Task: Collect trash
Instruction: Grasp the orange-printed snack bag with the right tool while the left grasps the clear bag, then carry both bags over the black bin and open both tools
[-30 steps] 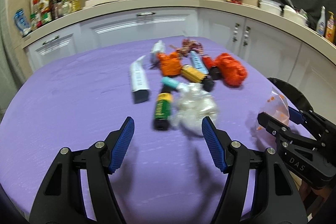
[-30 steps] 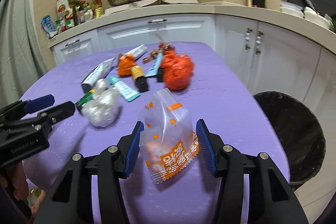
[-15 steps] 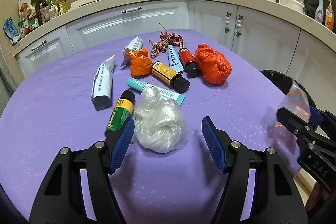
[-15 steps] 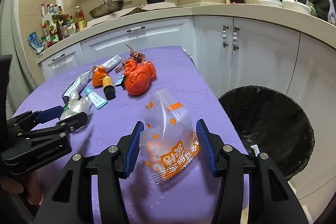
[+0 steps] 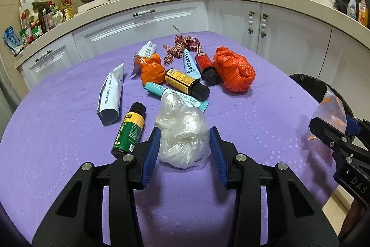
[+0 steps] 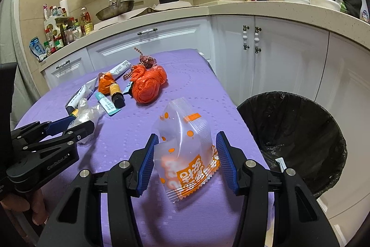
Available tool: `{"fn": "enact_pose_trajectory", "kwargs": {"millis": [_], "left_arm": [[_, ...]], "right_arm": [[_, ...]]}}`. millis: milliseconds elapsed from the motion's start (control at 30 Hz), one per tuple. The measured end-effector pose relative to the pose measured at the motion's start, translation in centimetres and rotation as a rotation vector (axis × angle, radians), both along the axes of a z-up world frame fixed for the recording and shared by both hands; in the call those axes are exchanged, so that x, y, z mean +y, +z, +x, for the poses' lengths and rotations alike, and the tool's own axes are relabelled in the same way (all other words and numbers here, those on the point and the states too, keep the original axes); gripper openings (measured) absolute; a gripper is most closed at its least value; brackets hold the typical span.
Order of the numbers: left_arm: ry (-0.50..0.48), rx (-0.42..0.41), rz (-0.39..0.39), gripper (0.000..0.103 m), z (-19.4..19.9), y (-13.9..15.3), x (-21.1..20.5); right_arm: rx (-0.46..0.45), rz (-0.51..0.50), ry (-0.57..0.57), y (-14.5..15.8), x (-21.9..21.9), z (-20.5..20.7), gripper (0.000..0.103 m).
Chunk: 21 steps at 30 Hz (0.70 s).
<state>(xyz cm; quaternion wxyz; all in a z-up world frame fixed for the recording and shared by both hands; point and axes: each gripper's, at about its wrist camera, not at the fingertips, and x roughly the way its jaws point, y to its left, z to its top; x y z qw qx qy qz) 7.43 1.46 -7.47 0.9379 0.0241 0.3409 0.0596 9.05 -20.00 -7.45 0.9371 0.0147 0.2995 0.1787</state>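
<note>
Clear plastic wad (image 5: pixel 182 133) on the purple surface (image 5: pixel 57 131) is being pinched by my left fingers (image 5: pixel 153 149), just closing, while my right fingers (image 6: pixel 148 159) are gripping a snack wrapper (image 6: pixel 187 149) beside the bin (image 6: pixel 298 131) for dropping.

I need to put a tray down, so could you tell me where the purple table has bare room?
Bare cloth on the purple table lies left of the white pouch, and between the orange bag and the bin-side edge. The far middle is crowded with bottles and tubes around the yellow-label bottle.
</note>
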Motion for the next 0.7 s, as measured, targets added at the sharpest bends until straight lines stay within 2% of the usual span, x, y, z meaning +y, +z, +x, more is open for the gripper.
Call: {"fn": "enact_pose_trajectory", "kwargs": {"millis": [367, 700], "left_arm": [[-0.051, -0.053, -0.037, 0.04, -1.7, 2.1, -0.6], [-0.195, -0.084, -0.044, 0.04, -0.2, 3.8, -4.9]], "right_arm": [[-0.024, -0.017, -0.044, 0.7, -1.2, 0.1, 0.051], [-0.048, -0.041, -0.184, 1.5, -6.2, 1.4, 0.051]]}}
